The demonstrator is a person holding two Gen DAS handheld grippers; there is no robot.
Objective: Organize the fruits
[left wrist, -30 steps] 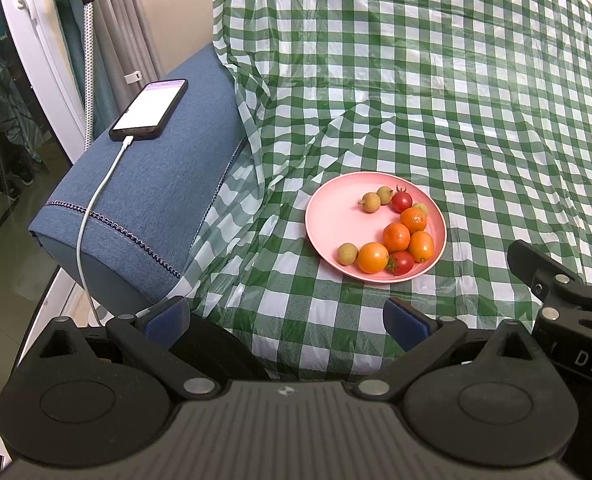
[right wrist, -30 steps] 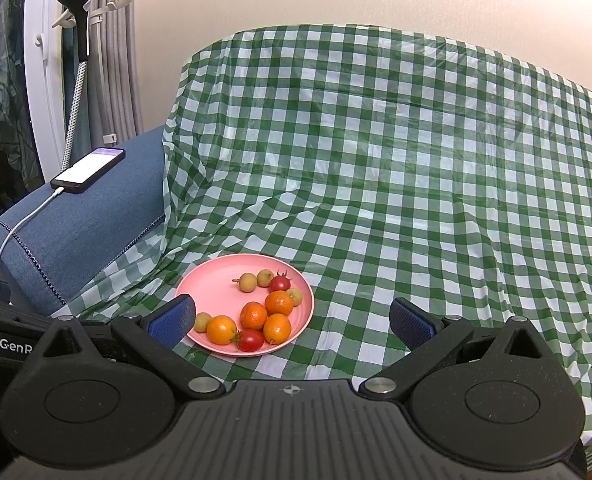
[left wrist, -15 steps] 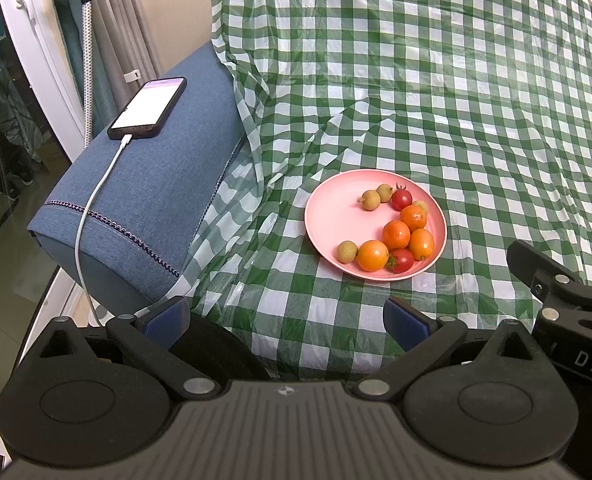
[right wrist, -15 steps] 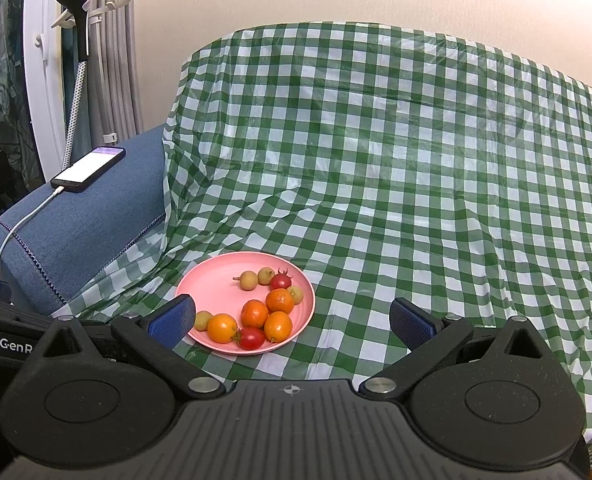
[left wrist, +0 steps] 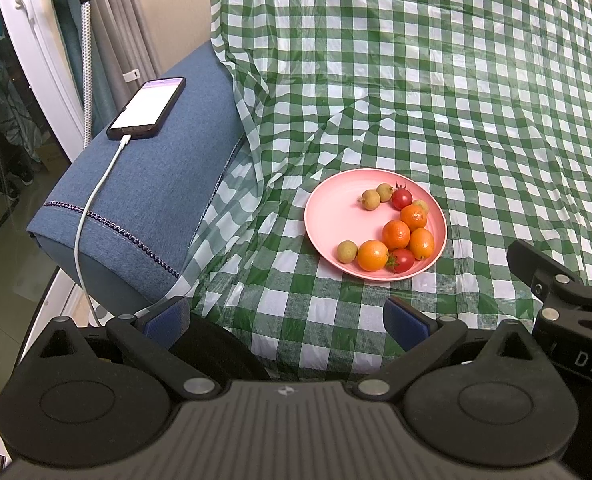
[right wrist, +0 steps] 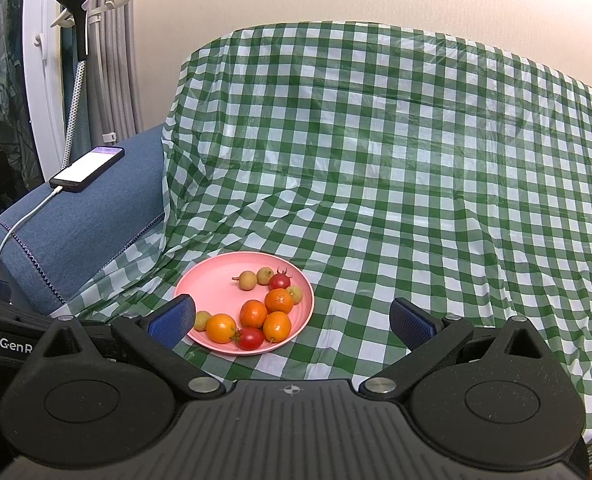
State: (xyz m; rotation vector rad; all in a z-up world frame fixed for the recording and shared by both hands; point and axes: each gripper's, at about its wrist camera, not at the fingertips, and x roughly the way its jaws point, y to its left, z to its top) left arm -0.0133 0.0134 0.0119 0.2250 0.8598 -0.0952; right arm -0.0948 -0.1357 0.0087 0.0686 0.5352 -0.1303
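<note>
I hold my left gripper [left wrist: 284, 322] and my right gripper [right wrist: 292, 322] above the near edge of the sofa seat, both with the jaws wide apart and nothing between them. The fruits all lie together on a round pink plastic plate [right wrist: 204, 280], which sits on the green and white checked plastic cloth [right wrist: 396, 160] that covers the sofa, toward its left side, near the blue fabric armrest [left wrist: 152, 200].

On the plate I see four small orange citrus fruits [right wrist: 253, 313], two red cherry tomatoes [right wrist: 250, 338] and some small yellow-brown round fruits [right wrist: 247, 280]. The orange ones and the near tomato touch each other in a tight group at the near right part of the plate.

I think the risks are these. The fruits are round and smooth, so if I close on one off its centre it can slip out and roll over the rim onto the cloth. Because they are packed, a finger can push a neighbour away when I go in. The tomatoes are soft; too much squeeze can burst them. The plate stands on wrinkled thin plastic over a soft cushion, so pressing down can tilt it or make it slide. The black smartphone with a white charging cable [left wrist: 147, 109] on the armrest is well apart and should not interfere.
</note>
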